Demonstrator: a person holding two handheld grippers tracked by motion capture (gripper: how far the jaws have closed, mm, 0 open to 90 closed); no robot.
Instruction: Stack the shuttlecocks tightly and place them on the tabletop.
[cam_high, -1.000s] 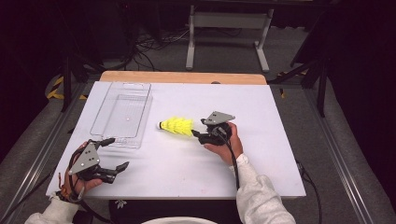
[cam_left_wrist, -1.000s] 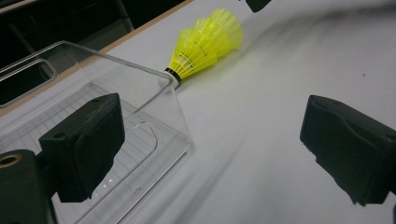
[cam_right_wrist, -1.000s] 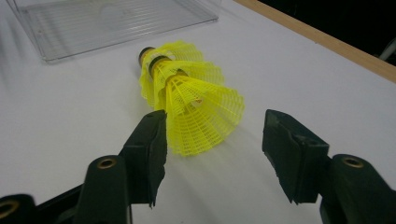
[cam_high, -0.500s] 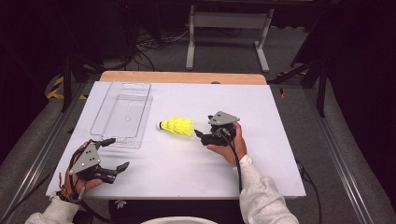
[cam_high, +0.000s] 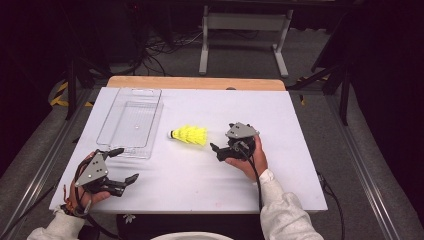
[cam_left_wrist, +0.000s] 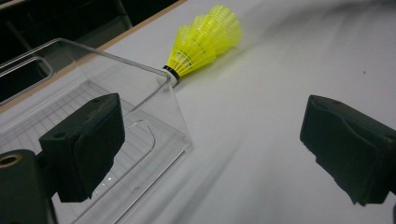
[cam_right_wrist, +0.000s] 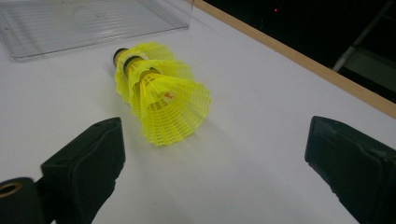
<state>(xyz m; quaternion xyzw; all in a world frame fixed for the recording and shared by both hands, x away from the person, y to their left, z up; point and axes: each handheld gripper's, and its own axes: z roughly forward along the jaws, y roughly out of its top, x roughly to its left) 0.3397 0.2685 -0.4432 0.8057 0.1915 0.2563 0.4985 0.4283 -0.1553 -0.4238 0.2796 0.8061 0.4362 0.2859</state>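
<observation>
A stack of yellow plastic shuttlecocks (cam_high: 189, 135) lies on its side on the white table, cork end toward the clear tray (cam_high: 131, 122). My right gripper (cam_high: 217, 151) rests just right of the stack's skirt end. Its jaws have just been opening and stand wide, with nothing between them. In the right gripper view the shuttlecocks (cam_right_wrist: 159, 98) lie ahead of the right gripper (cam_right_wrist: 215, 163), apart from both jaws. My left gripper (cam_high: 127, 164) sits open near the front left, beside the tray's near corner (cam_left_wrist: 154, 107). Beyond that corner the left gripper view shows the shuttlecocks (cam_left_wrist: 205, 39).
The clear, empty plastic tray (cam_right_wrist: 70, 23) lies at the left of the white table top (cam_high: 300, 130). A wooden edge (cam_high: 195, 82) runs along the far side. Dark floor, cables and a metal stand lie beyond.
The right gripper has drawn back slightly to the right, away from the shuttlecocks, leaving a gap. The shuttlecocks and the left gripper have stayed put.
</observation>
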